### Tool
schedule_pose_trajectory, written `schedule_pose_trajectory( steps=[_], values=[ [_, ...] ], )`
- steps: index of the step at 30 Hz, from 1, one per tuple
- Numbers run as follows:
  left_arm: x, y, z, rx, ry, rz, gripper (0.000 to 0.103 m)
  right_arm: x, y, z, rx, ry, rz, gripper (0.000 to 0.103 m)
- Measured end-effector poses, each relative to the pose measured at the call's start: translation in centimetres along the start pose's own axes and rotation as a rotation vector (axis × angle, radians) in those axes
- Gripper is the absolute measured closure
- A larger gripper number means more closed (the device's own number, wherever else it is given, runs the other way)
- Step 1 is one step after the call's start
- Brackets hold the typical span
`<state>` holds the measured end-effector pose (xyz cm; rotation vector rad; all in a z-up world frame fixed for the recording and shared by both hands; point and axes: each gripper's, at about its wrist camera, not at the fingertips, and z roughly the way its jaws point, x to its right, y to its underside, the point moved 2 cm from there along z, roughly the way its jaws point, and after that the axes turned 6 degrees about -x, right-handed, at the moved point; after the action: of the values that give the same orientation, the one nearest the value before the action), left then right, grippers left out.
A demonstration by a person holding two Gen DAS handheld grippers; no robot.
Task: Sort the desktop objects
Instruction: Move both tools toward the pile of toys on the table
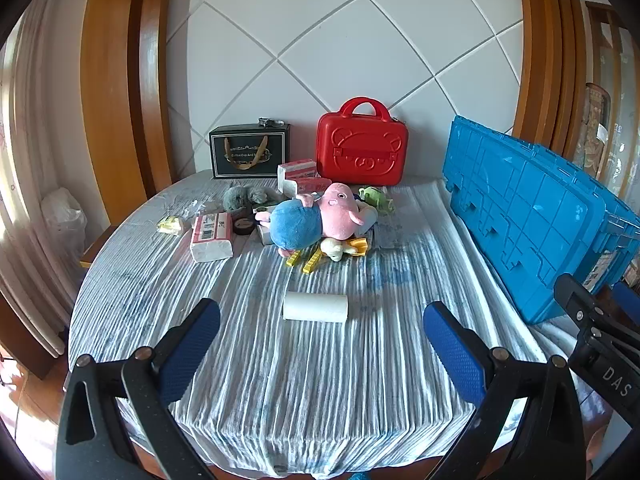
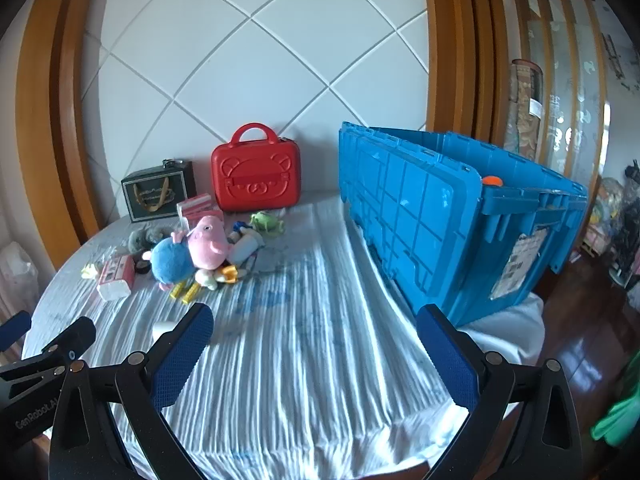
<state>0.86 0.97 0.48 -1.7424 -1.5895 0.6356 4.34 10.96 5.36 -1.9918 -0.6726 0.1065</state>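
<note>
1. Left gripper (image 1: 320, 340): jaws spread wide, empty, hovering over the striped cloth (image 1: 280, 380) near the table's front edge.
2. Right gripper (image 2: 316, 344): also wide open, holding nothing.
3. White roll (image 1: 315, 307) lies on its side just ahead of the left gripper; in the right view a finger hides most of it.
4. Pig plush (image 1: 316, 220) tops a pile mid-table, covering items beneath that are hard to identify.
5. Crate (image 2: 460, 220) stands at the right; its contents are hidden except for something orange (image 2: 492, 180) at the rim.
6. Red case (image 1: 362, 148) and black box (image 1: 250, 156) stand against the wall.
</note>
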Motion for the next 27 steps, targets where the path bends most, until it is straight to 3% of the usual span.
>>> schedule_pose_trajectory(
  steps=[20, 27],
  values=[
    [-0.5, 0.1, -0.4, 0.003, 0.036, 0.006, 0.0, -0.6, 0.0, -0.5, 0.022, -0.01, 0.001, 0.0],
    [-3.1, 0.6, 2.1, -0.036, 0.004, -0.025, 0.0, -1.6, 0.2, 1.4, -0.023, -0.039, -0.021, 0.0]
  ],
)
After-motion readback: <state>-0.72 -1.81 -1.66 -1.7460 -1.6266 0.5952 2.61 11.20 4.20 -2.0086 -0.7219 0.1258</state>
